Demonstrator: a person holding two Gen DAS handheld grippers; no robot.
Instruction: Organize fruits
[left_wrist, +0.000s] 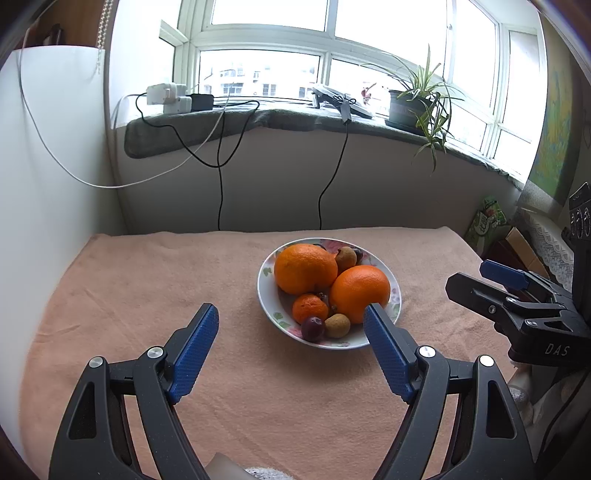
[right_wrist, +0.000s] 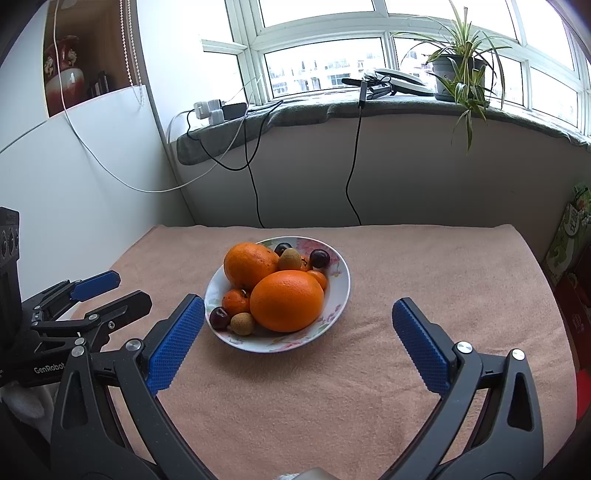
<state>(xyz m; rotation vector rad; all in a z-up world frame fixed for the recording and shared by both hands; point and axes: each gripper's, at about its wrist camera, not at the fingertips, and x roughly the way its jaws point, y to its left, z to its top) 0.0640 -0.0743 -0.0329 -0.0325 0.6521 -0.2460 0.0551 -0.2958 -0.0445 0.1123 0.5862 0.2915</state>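
A white flowered bowl sits mid-table on a peach cloth. It holds two big oranges, a small mandarin, dark cherries and small brown fruits. My left gripper is open and empty, just short of the bowl's near rim. My right gripper is open and empty, hovering before the bowl. Each gripper shows at the edge of the other's view, the right and the left.
The peach cloth covers the table. A white wall panel stands at the left, a wall and windowsill with cables, chargers and a potted plant behind. Boxes and packets stand off the right edge.
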